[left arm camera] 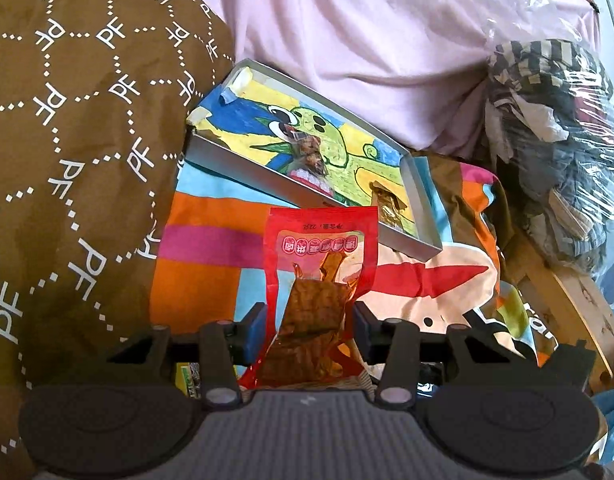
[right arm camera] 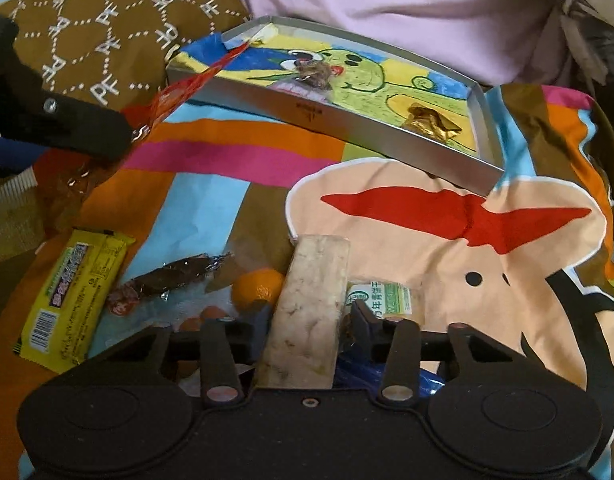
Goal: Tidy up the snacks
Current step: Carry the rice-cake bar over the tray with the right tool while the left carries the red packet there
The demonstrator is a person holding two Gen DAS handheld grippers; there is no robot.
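Left wrist view: you are holding the red snack pouch (left arm camera: 321, 276) between the fingers of the left gripper (left arm camera: 311, 322), which are closing narrowly on its lower, crinkled half; its printed top is standing free ahead of the fingertips. Beyond it, the shallow grey tray (left arm camera: 243, 160) is lying on the colourful bedsheet (left arm camera: 211, 216), already carrying a clear-wrapped snack (left arm camera: 309, 156) and a gold-wrapped snack (left arm camera: 387, 204).

Right wrist view: you are gripping the pale nougat bar (right arm camera: 307, 312) in the right gripper (right arm camera: 307, 320), its far end projecting forward of the fingers. To their left, the yellow snack bar (right arm camera: 73, 296), a dark foil-wrapped stick (right arm camera: 175, 276) and an orange (right arm camera: 259, 286) are waiting on the sheet; a green-labelled packet (right arm camera: 381, 298) is lying just right of the bar.

Risk, as a judgement: the pouch is slick and pinched off-centre, so it may be slipping or flopping short of the tray. The tray is resting on soft bedding, so a snack catching its wall could tip it.
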